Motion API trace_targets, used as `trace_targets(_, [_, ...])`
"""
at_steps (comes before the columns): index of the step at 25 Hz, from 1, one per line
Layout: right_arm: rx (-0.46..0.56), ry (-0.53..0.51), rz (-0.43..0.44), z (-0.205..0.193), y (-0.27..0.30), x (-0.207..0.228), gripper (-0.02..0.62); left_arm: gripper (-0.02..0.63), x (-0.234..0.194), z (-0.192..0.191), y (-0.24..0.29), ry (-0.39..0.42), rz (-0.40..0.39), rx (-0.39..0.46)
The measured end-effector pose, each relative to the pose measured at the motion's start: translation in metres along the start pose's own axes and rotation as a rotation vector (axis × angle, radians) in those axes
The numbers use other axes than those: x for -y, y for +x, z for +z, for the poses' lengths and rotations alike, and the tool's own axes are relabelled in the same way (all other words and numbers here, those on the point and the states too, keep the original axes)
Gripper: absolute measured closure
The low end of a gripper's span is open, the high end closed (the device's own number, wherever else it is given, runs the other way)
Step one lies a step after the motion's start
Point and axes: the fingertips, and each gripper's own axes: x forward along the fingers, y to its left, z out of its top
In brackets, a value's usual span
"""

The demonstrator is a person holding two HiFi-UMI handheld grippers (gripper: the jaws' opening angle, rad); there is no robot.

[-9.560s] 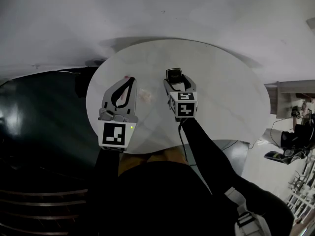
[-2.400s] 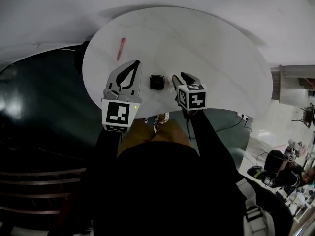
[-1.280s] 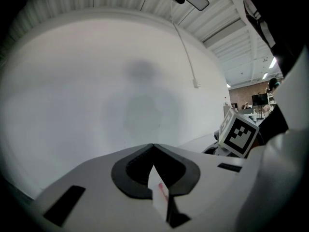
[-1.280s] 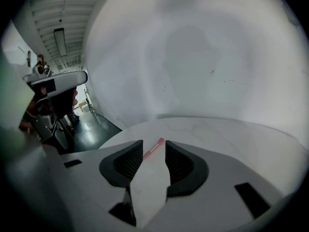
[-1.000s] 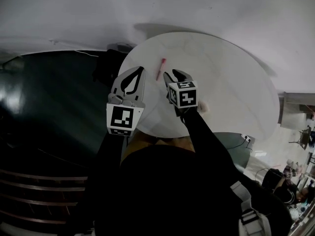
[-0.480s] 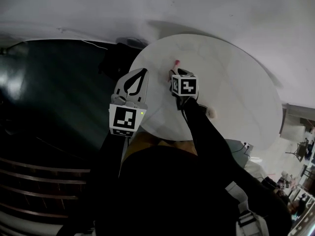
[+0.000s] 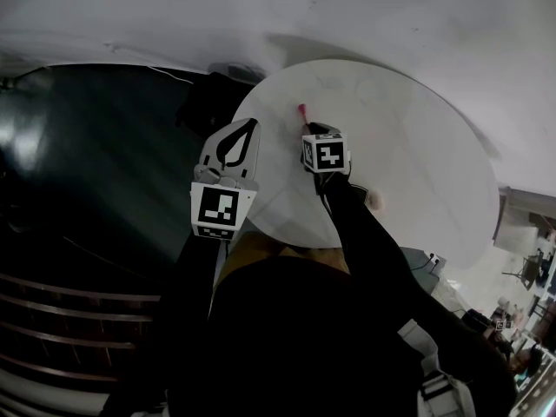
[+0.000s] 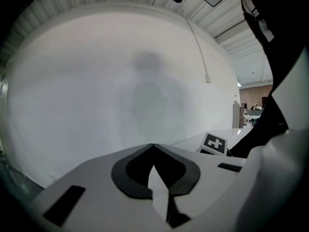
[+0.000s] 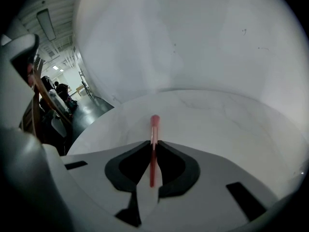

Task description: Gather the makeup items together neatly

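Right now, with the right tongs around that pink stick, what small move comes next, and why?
Probably raise the pink stick a little. The right tongs have just been closing and now pinch it, low over the white table; a short lift would test the grip.

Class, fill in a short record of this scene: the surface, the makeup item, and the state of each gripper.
surface: round white table
item: slim pink-red makeup stick, its tip poking out past the jaws
right gripper: jaws have just been closing, now pinching the makeup stick
left gripper: shut, nothing between its jaws
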Motion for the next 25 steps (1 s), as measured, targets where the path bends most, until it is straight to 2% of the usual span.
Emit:
trace_targets(5, [0.083,-0.024,0.017,0.023,-0.021,-0.006,0.532,0.591,-0.002,0.002,0.002,0.01,-0.003,0.004])
trace_targets(12, [0.205,0.028,0.0,0.047,-0.068,0.042,0.531,0.591,0.029,0.012,0.044,0.026,-0.055,0.018])
trace_targets(18, [0.284,0.083,-0.032,0.032,-0.135,0.064,0.531,0.591,0.079,0.034,0.044,0.06,-0.133,0.049])
trace_targets(25, [0.325,0.141,-0.105,-0.008,-0.201,0.101,0.531,0.591,0.148,0.05,0.041,0.09,-0.211,0.066])
